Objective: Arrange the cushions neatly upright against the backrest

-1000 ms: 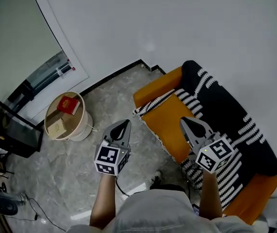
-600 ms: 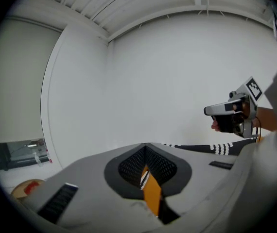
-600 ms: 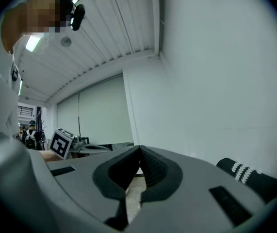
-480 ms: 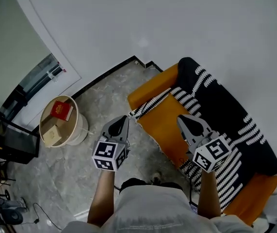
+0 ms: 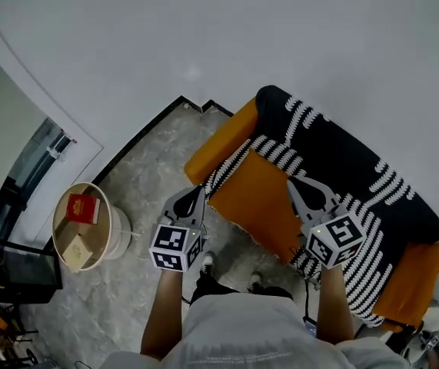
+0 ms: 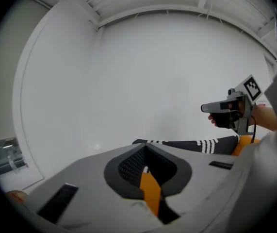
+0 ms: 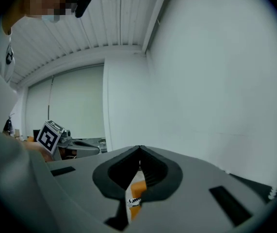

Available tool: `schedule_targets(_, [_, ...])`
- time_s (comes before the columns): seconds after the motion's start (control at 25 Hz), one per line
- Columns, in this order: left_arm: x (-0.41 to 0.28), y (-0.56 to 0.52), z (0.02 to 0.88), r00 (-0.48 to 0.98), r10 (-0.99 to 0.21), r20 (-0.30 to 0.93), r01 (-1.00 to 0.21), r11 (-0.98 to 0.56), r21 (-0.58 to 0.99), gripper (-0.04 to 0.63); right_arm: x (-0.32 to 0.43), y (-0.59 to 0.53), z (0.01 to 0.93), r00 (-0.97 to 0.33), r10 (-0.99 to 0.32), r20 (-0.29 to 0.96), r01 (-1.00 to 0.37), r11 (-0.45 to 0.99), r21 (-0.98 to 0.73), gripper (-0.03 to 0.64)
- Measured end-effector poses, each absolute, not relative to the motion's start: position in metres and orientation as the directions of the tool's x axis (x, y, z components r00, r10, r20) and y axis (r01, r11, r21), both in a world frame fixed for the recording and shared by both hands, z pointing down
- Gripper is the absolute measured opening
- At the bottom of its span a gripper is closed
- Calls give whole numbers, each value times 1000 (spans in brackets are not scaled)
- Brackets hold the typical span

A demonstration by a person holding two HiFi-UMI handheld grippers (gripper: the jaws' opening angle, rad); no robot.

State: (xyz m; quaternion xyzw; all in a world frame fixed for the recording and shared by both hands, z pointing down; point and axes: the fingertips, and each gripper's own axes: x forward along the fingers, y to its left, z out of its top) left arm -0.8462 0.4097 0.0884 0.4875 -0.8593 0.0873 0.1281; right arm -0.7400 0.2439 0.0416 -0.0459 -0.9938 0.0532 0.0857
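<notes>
While held before orange sofa (image 5: 254,198), left tongs (image 5: 197,193) and right tongs (image 5: 294,183) closed (both empty).

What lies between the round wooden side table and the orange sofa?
Only bare grey marble floor, in the head view; the left gripper hangs above it.

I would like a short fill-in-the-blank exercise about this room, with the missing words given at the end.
The sofa has a seat of ___ colour. The left gripper and the right gripper both have their jaws ___. The red book lies on a round ___ next to a tan box. Missing words: orange; shut; table.
</notes>
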Motion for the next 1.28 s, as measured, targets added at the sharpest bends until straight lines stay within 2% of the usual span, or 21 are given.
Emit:
schedule_targets(0.4, [-891,389,97,-268,-903,336,-960,280,-14,-6,-737,238,45,-958,-204,203,-230,966,-118,2])
schedule_targets(0.76, [-897,368,125,-85,-917,389,-996,90,-6,-6,-706,232,62,-873,-421,246,-455,884,-105,2])
schedule_targets(1.08, [-891,358,160,1,-896,444,-1000,-8,-14,-6,-663,229,99,-771,-546,328,-604,790,-106,2])
schedule_targets(1.28, [-899,353,204,-2,-877,480,-1000,14,20,-6,-641,225,148,-705,-589,394,-678,723,-132,2])
